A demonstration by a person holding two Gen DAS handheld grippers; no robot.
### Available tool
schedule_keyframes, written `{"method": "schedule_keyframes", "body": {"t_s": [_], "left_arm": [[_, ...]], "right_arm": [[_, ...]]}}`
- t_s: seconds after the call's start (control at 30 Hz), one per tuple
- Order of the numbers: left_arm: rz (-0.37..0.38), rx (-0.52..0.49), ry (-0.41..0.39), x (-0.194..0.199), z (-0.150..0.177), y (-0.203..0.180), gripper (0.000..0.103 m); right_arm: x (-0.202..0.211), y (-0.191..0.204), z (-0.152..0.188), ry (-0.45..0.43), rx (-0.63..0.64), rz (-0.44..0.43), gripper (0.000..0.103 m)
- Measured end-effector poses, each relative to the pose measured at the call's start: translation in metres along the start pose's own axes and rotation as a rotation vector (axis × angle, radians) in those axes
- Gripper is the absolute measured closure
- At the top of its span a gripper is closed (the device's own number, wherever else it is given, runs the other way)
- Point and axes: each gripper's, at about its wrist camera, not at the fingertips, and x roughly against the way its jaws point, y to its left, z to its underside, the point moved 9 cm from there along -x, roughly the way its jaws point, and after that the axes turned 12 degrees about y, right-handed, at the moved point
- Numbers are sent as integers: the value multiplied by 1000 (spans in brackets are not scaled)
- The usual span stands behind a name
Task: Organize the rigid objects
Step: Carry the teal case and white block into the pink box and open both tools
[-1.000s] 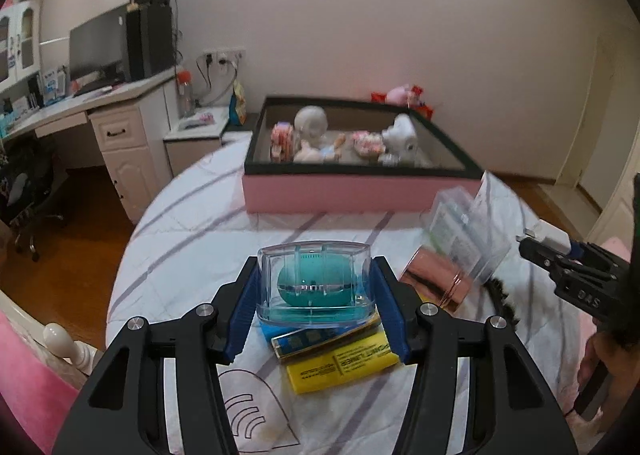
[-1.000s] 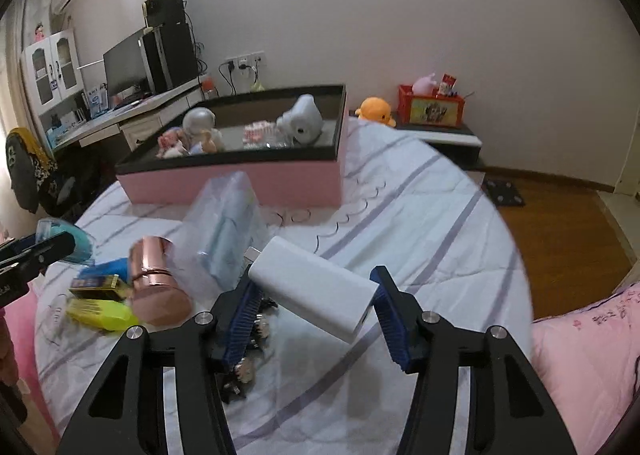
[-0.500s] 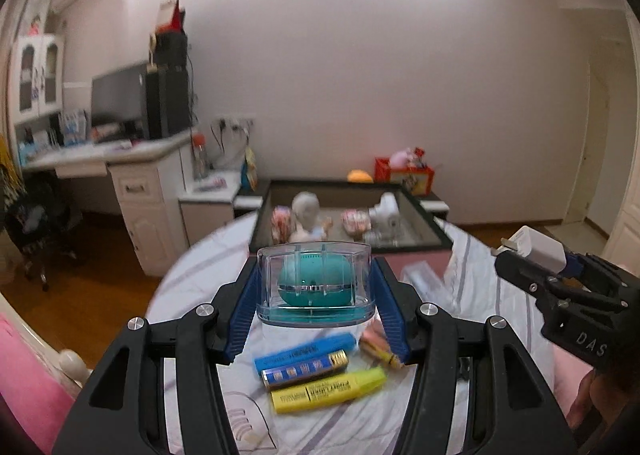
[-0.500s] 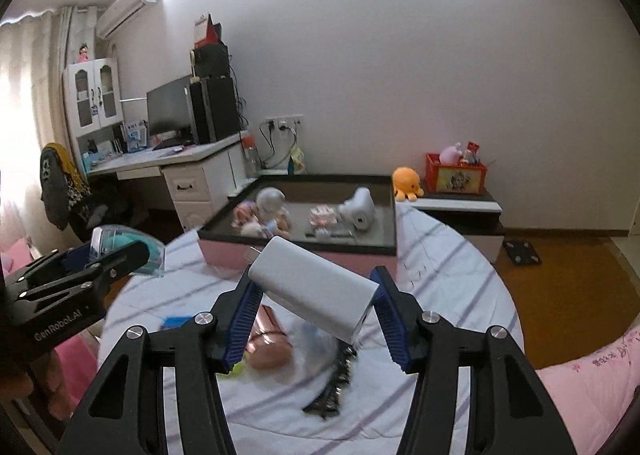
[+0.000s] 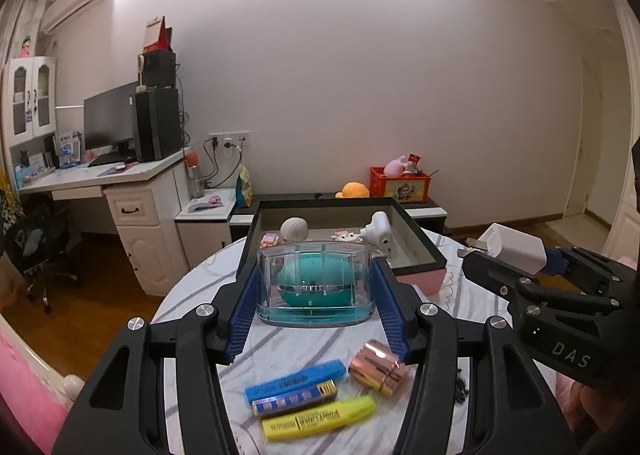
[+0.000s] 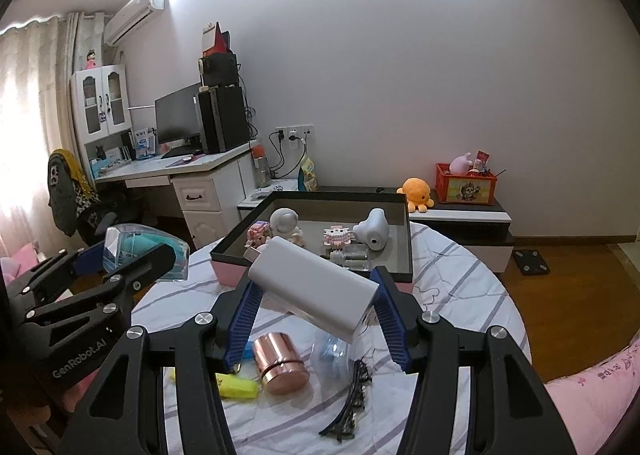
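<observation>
My left gripper is shut on a clear plastic case with a teal device inside and holds it above the table; the case also shows in the right wrist view. My right gripper is shut on a white power bank, held tilted above the table; it also shows in the left wrist view. Ahead stands a pink box with a black rim, holding small figurines and toys.
On the striped tablecloth lie a copper cylinder, a blue tube, a foil tube, a yellow tube, a clear blue pack and a black hair clip. A desk stands at the left.
Both grippers have risen well above the table with their objects still held. The view has pulled back, so the table items look lower and farther.
</observation>
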Motion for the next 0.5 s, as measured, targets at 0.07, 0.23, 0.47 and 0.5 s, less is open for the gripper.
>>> {"method": "schedule_keyframes", "body": {"t_s": [0.07, 0.23, 0.47, 0.5], "left_arm": [[-6, -9, -3, -9, -10, 0, 47], [-5, -20, 17, -44, -40, 6, 47], [37, -48, 107, -122, -70, 9, 47], [44, -51, 126, -133, -70, 8, 47]], "right_arm": [[-8, -4, -8, 7, -2, -3, 46], [-39, -13, -34, 29, 5, -5, 46], [-105, -27, -60, 134, 22, 1, 46], [-115, -28, -60, 165, 27, 4, 46]]}}
